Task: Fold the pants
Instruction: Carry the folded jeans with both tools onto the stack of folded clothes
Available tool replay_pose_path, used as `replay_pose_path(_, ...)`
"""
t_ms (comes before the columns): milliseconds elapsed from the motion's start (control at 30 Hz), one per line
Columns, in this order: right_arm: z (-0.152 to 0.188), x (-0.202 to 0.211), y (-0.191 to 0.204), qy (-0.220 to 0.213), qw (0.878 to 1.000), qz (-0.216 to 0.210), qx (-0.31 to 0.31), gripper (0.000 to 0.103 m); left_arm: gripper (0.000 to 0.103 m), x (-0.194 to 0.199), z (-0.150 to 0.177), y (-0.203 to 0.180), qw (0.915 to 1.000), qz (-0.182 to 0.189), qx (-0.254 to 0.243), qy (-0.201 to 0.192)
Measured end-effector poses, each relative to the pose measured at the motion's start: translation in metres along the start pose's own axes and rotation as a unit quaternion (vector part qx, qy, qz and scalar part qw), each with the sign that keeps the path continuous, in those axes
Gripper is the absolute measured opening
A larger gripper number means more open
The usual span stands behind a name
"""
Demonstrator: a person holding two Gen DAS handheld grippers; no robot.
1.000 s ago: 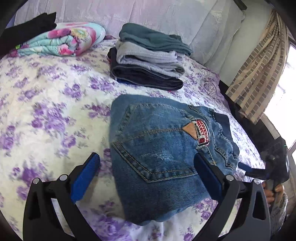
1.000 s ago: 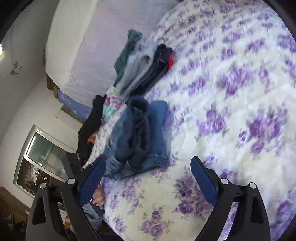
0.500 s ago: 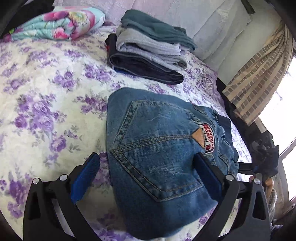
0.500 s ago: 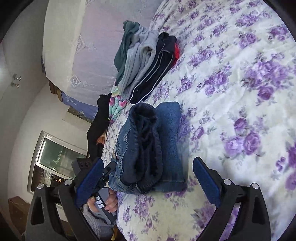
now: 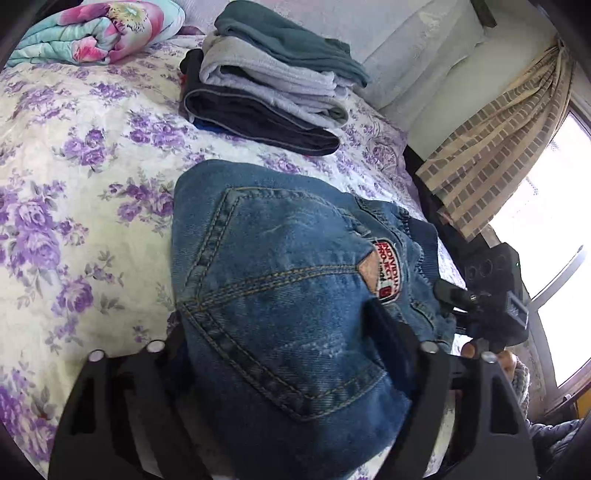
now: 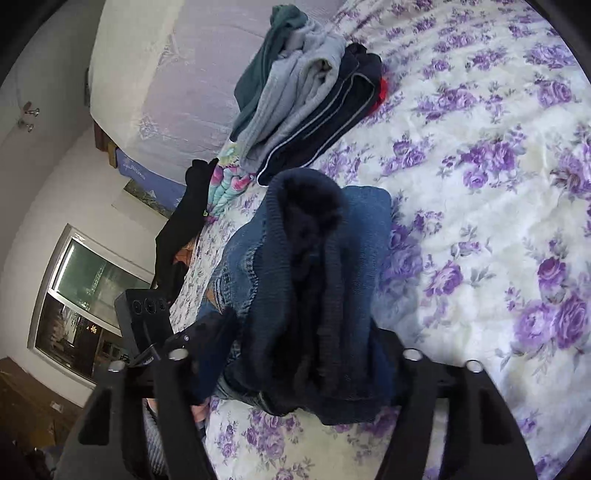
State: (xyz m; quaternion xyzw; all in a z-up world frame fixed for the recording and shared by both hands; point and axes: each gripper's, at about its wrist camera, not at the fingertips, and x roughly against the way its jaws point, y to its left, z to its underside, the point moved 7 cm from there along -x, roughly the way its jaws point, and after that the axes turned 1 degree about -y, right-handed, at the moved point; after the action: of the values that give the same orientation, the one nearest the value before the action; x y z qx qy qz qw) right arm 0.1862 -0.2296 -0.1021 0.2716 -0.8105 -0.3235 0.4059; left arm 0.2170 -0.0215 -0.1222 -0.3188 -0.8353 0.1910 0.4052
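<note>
Your left gripper (image 5: 284, 332) has its 2 black fingers set wide, 1 on each side of the folded blue denim jeans (image 5: 291, 295), with the bundle filling the gap between them. The left finger sits against the seam edge of the back pocket and the right finger (image 5: 391, 332) presses into the denim just below the red and white brand patch (image 5: 388, 271). You are straddling the fold, touching it on both sides; I cannot tell from this view whether you have it squeezed.

Your right gripper (image 6: 299, 354) is spread about as wide, at the opposite end of the same jeans (image 6: 373, 229). From here you look into the open end of the fold, where the dark navy lining (image 6: 314, 266) shows between the blue denim layers. Both fingers are largely hidden by fabric, so whether they pinch or merely bracket the bundle cannot be told.

The jeans lie on the white bedspread with purple flowers (image 5: 74, 177), near the bed's edge, back pocket facing up. Beyond them, well apart, sits a stack of 3 folded garments (image 5: 269, 88): teal on top, grey in the middle, dark navy beneath. A rolled floral blanket in pink and turquoise (image 5: 96, 33) lies further back by the pale headboard. A beige brick-patterned curtain (image 5: 495, 147) hangs beside the bright window.
</note>
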Motion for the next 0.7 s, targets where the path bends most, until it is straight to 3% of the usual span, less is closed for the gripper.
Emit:
replay_pose_path(100,0.003,0.008,-0.005,-0.013,1.0,-0.007,-0.014,0.046,0.062,0.005,-0.001,-0.001,0.9998,0.014,0.015,-0.006)
replay_pose_path(167,0.002,0.009,0.0,-0.02,1.0,0.002,0.001,0.045,0.059,0.01,-0.002,-0.007,0.9999,0.002,-0.007,-0.013)
replay_pose_path(400,-0.027,0.025,0.026,-0.05,0.998,-0.004,0.031,0.043,0.058,0.028,-0.034,-0.026,0.9985,0.0,-0.041,-0.037)
replay_pose_path(500,-0.061,0.03,0.047,-0.064,0.997,-0.008,0.05,0.043,0.058,0.038,-0.069,-0.038,0.9967,-0.002,-0.06,-0.054)
replay_pose_path(700,-0.163,0.037,0.104,-0.096,0.991,-0.014,0.095,0.043,0.059,0.051,-0.179,-0.068,0.9903,-0.004,-0.099,-0.097)
